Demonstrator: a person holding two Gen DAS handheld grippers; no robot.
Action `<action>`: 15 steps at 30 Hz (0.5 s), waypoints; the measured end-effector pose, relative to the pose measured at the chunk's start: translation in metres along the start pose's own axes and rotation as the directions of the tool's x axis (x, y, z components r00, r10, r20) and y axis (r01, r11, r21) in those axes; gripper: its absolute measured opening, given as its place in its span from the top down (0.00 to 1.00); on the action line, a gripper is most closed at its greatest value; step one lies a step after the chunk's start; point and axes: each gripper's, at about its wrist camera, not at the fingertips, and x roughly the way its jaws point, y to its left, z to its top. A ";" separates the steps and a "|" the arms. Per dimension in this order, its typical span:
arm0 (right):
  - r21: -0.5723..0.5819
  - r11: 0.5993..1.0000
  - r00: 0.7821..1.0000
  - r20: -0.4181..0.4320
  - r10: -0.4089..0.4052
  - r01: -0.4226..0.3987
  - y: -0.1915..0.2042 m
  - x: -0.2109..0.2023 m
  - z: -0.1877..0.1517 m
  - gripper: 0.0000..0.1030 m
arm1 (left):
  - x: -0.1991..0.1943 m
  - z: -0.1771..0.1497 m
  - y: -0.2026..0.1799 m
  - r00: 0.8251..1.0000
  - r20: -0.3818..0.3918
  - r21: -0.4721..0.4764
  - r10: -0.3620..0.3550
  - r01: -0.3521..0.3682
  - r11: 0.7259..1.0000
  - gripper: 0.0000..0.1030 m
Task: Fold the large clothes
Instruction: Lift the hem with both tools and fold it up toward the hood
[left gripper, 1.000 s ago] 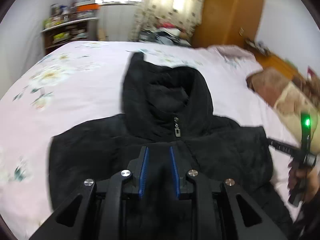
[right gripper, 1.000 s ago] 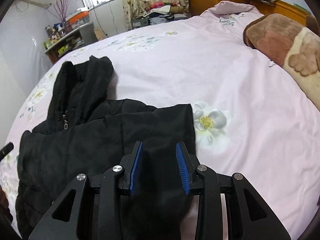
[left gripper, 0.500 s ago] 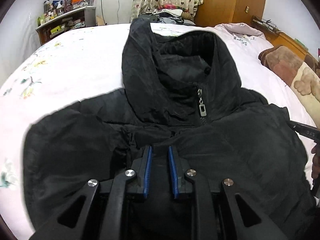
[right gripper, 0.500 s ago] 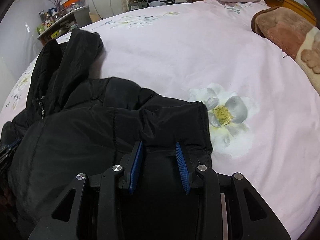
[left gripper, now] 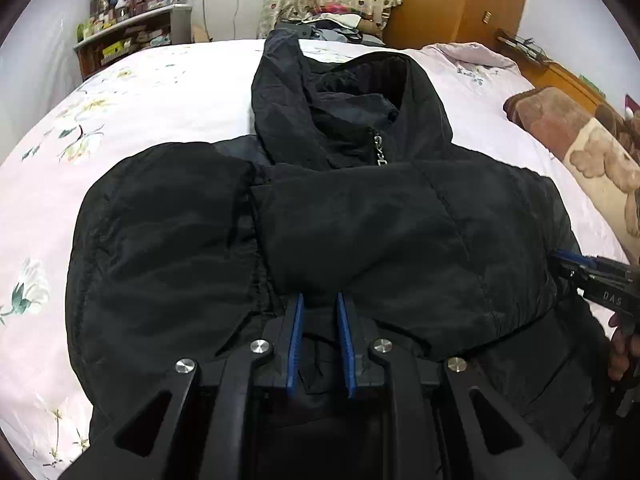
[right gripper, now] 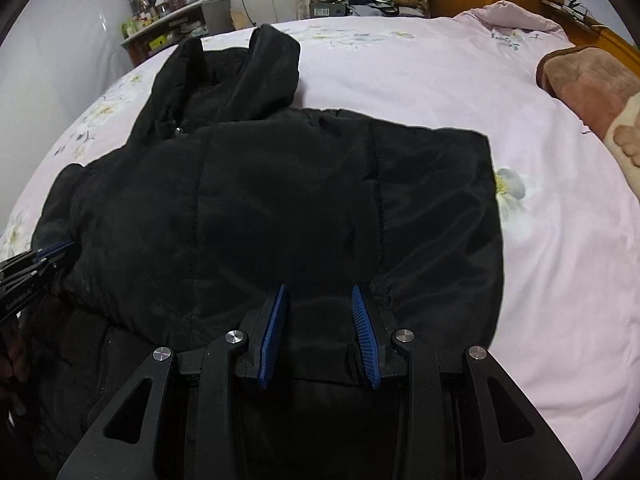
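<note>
A black hooded padded jacket (left gripper: 360, 220) lies on the pink flowered bed (left gripper: 152, 92), hood (left gripper: 340, 96) toward the far side. Its lower part is folded up over the chest and reaches nearly to the zip pull (left gripper: 380, 152). My left gripper (left gripper: 319, 300) is shut on the near edge of this folded layer, with black fabric between the blue pads. In the right wrist view my right gripper (right gripper: 319, 292) grips the same edge of the jacket (right gripper: 300, 200) further right. Each gripper shows at the other view's edge: the right gripper (left gripper: 572, 260) and the left gripper (right gripper: 56, 250).
A brown plush blanket (left gripper: 580, 140) lies along the bed's right side. A cluttered shelf (left gripper: 132, 36) stands far left, a wooden wardrobe (left gripper: 460, 0) far right, with piled clothes (left gripper: 340, 20) beyond the bed. A hand (left gripper: 620, 352) shows at the right edge.
Both grippers have carried the jacket's lower part forward toward the hood and down. The folded layer now lies over the chest and hides most of the zip.
</note>
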 end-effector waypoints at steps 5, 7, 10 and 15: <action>-0.002 1.000 1.000 0.000 0.009 -0.009 0.001 -0.012 0.002 0.65 | -0.013 0.002 0.000 1.000 -0.008 0.005 0.001 -0.001 1.000 0.80; 0.010 1.000 1.000 0.015 0.018 -0.018 0.002 -0.022 0.004 0.65 | -0.026 0.002 0.002 1.000 0.005 -0.001 0.002 -0.002 1.000 0.81; 0.018 0.998 0.998 0.043 0.052 -0.053 0.010 -0.040 0.008 0.65 | -0.040 0.012 0.007 0.999 0.027 -0.012 -0.022 0.022 1.000 0.80; 0.008 0.994 0.991 0.085 0.108 -0.109 0.026 -0.053 0.038 0.58 | -0.060 0.045 0.008 0.995 0.069 -0.012 -0.066 0.067 0.998 0.62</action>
